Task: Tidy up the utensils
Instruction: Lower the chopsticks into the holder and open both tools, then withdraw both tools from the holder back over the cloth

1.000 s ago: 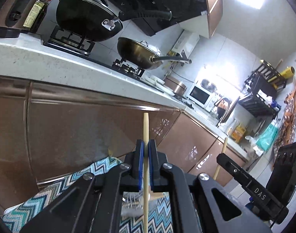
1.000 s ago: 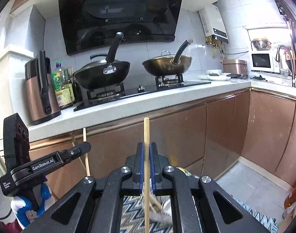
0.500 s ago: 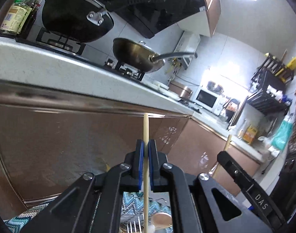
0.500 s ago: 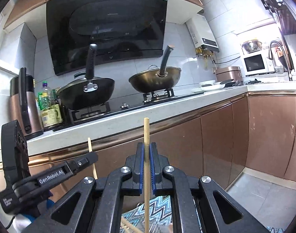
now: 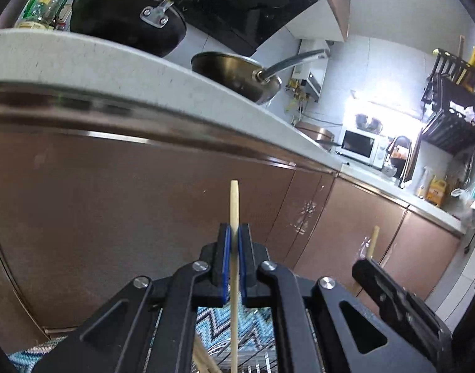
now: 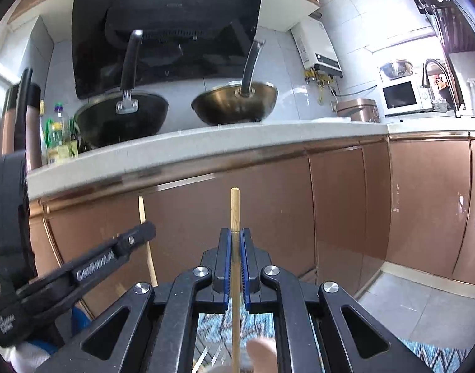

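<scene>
While each gripper (image 5: 233, 242) (image 6: 235, 245) clamps a chopstick (image 5: 234, 205) (image 6: 235, 211), brown cabinets (image 6: 268, 211) face them.

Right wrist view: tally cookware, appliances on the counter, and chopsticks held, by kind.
Woks: 2, black wok, bronze wok
Microwave: 1
Rice cooker: 1
Chopsticks: 2, one in the right gripper, one in the left gripper
Total: 6
</scene>
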`<state>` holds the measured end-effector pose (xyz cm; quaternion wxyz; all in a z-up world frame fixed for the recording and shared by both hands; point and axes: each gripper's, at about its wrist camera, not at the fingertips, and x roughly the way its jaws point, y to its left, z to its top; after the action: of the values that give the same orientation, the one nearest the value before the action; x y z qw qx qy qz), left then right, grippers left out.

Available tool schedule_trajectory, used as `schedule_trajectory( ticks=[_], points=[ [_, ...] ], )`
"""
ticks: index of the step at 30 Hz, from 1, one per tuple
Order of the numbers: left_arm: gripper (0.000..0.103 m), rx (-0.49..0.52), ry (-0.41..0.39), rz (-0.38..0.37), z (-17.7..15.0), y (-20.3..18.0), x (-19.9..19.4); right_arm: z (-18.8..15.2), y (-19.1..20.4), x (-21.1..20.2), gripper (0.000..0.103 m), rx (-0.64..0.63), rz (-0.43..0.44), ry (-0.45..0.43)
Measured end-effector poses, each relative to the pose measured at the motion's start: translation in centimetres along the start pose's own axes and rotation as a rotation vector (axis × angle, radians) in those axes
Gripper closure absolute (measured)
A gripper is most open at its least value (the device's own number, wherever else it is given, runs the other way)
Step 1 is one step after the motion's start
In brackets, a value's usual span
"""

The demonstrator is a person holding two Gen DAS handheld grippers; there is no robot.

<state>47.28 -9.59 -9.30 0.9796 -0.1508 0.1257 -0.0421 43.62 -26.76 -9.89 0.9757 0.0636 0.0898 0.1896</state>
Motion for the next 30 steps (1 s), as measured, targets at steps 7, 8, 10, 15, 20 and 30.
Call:
schedule_trajectory(
  ticks=[7, 8, 10, 15, 20, 30],
  points=[
    [0.092, -0.012, 0.027, 0.011, -1.2, 0.8, -0.6, -2.4, -0.3, -0.8, 0.096, 0.002, -0.025, 0.062],
    [0.087, -0.017, 0.033, 0.009, -1.2, 1.0, -0.8, -2.4, -0.3, -0.9, 0.094, 0.005, -0.031, 0.067],
    [0.083, -0.027, 0.04, 0.011, -1.1, 1.4, -1.4, -2.3, -0.4, -1.4, 0.09, 0.009, -0.043, 0.075],
    [0.077, -0.021, 0.044, 0.015, -0.7, 1.7, -3.8, -1.5, 0.4, -2.8, 0.081, -0.009, -0.064, 0.078],
    [0.068, -0.031, 0.056, 0.021, -0.7, 2.1, -7.3, -0.7, 1.4, -4.8, 0.075, -0.017, -0.079, 0.085],
    [0.064, -0.057, 0.118, 0.042, -2.1, 4.1, -14.3, -0.4, 3.4, -9.7, 0.059, -0.027, -0.133, 0.14]
  ],
)
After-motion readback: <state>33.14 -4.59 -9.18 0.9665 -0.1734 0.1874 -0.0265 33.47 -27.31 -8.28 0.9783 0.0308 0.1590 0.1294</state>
